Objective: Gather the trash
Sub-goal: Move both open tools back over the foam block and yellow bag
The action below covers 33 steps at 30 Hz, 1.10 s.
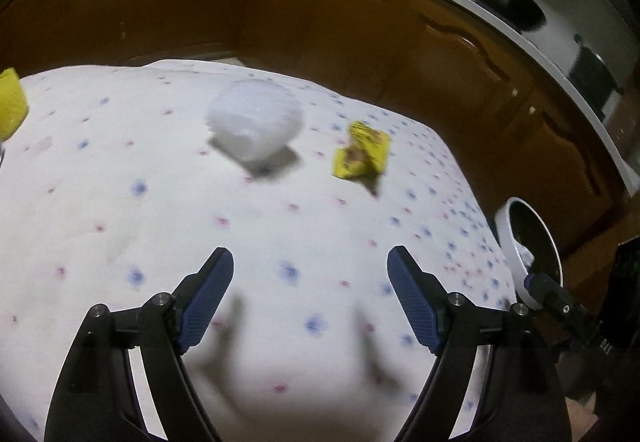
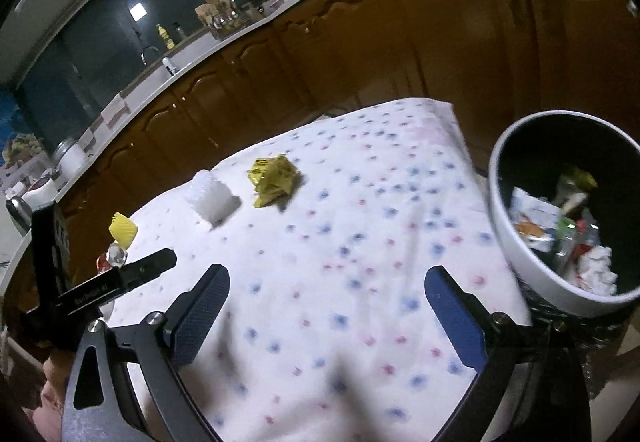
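Your left gripper (image 1: 310, 266) and right gripper (image 2: 326, 286) both hover above the tablecloth (image 2: 360, 242), jaws spread wide, holding nothing. The white plastic cup (image 1: 254, 120) lies on its side mid-surface; the crumpled yellow wrapper (image 1: 360, 156) lies just beside it, toward the right edge. The bin (image 2: 516, 242) stands off the right edge, containing trash (image 2: 560, 226).

Dim room; the white dotted tabletop (image 1: 280, 226) is brightly lit from above. Motion blur smears everything on it, soft shadows fall below the jaws, and fisheye bends the edges.
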Each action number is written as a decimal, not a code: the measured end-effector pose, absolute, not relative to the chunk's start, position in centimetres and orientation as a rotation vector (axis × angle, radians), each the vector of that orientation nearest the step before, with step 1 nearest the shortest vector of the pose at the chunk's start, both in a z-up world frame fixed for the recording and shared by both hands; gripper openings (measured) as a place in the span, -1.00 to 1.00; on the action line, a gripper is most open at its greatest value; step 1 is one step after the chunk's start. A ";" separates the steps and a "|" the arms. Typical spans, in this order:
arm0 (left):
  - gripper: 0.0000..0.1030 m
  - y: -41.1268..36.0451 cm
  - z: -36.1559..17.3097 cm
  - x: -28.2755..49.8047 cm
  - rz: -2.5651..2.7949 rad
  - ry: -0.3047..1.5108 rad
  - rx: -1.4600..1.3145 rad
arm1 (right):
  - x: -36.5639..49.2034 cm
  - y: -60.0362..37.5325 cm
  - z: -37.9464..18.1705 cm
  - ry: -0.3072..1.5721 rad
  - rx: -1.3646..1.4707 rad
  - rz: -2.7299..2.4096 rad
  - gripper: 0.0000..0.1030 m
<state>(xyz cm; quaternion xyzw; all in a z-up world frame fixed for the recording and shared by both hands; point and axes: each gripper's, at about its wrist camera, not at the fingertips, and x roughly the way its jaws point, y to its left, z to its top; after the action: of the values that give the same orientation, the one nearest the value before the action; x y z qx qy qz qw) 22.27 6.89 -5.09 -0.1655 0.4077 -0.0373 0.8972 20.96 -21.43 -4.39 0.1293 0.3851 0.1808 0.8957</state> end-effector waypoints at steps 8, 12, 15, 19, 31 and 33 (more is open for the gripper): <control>0.59 9.5 -5.2 23.4 -0.031 0.836 -0.367 | 24.0 -17.7 -5.7 0.848 0.289 0.435 0.93; 0.59 10.3 -5.3 24.5 -0.028 0.834 -0.375 | 25.7 -15.9 -5.9 0.855 0.312 0.469 0.92; 0.59 10.9 -5.1 25.5 -0.032 0.827 -0.398 | 27.0 -14.9 -5.8 0.848 0.327 0.479 0.92; 0.59 11.5 -4.9 27.2 -0.032 0.815 -0.406 | 29.0 -13.8 -5.6 0.829 0.347 0.494 0.88; 0.59 11.9 -6.7 33.1 -0.025 0.827 -0.392 | 35.0 -10.9 -8.1 0.921 0.334 0.495 -0.03; 0.48 11.5 -6.9 33.4 -0.039 0.832 -0.385 | 35.2 -11.0 -8.4 0.930 0.335 0.494 -0.37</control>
<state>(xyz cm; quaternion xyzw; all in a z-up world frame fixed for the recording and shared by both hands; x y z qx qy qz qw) 33.41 11.55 -6.92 -0.1858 0.4014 -0.0188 0.8966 35.17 -11.02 -8.43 0.1592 0.4418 0.2346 0.8511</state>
